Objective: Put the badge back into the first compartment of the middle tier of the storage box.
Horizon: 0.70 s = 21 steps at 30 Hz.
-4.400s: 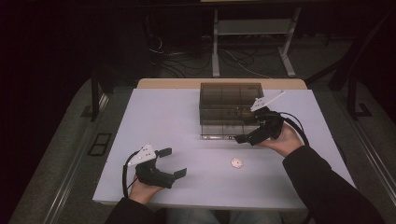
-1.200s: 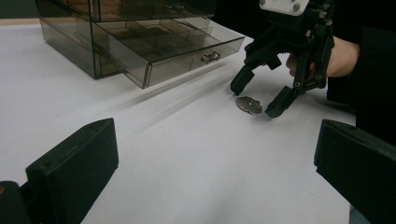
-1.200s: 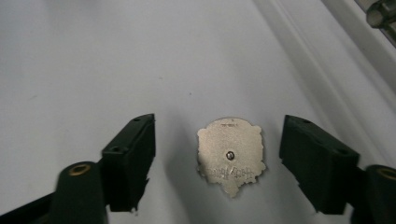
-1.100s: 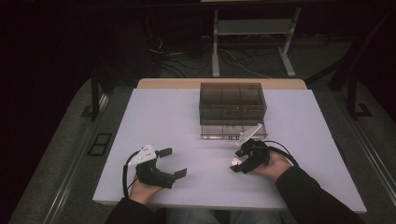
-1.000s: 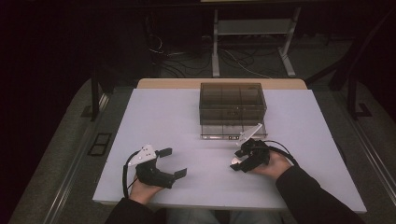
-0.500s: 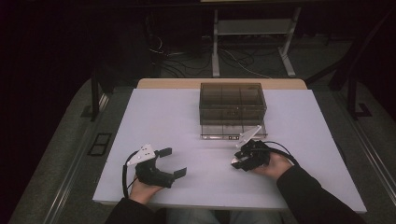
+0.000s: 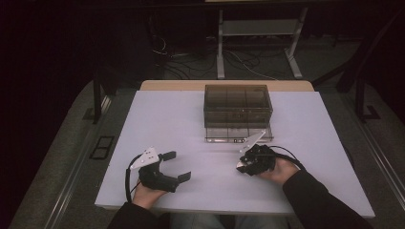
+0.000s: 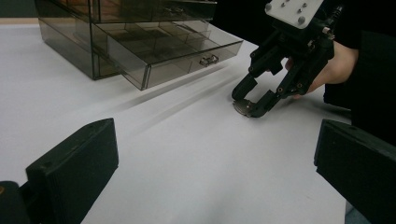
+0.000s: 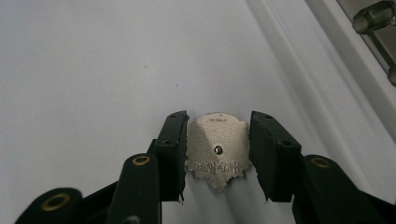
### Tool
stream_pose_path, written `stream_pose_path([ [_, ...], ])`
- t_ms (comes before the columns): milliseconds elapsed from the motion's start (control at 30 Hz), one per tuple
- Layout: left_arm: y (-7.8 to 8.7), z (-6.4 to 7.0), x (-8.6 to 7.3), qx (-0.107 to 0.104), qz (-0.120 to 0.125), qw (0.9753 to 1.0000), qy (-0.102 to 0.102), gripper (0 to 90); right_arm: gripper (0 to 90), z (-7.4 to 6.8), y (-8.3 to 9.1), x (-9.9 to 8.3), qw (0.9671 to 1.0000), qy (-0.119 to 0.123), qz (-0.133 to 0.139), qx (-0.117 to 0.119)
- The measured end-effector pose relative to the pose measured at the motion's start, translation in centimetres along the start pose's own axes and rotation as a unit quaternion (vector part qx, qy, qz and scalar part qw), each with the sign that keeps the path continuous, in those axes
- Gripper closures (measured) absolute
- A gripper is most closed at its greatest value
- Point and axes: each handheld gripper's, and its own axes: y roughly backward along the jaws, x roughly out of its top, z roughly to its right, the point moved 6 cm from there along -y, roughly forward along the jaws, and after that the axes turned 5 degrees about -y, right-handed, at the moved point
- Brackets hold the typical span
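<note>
Clamping metal badge (image 9: pixel 218 151) on table, right gripper (image 9: pixel 218 154); drawer box (image 7: pixel 238 102) (bottom drawer open).

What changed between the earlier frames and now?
The right gripper came back from the smoky clear plastic drawer box toward the person and closed its jaws on the small silver metal badge lying on the white table. The left gripper stayed open and resting; the bottom drawer stayed open.
</note>
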Motion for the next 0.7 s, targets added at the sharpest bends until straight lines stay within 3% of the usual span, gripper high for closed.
stream_pose_path([
  [433,0.0,-0.1,0.0,0.001,0.002,1.0,0.0,0.0,57.2,0.2,0.2,0.0,0.9999,-0.014,-0.001,0.006],
  [700,0.0,-0.1,0.0,0.001,0.001,1.0,0.0,0.0,57.2,0.1,1.3,0.5,0.9979,-0.041,0.023,0.045],
])
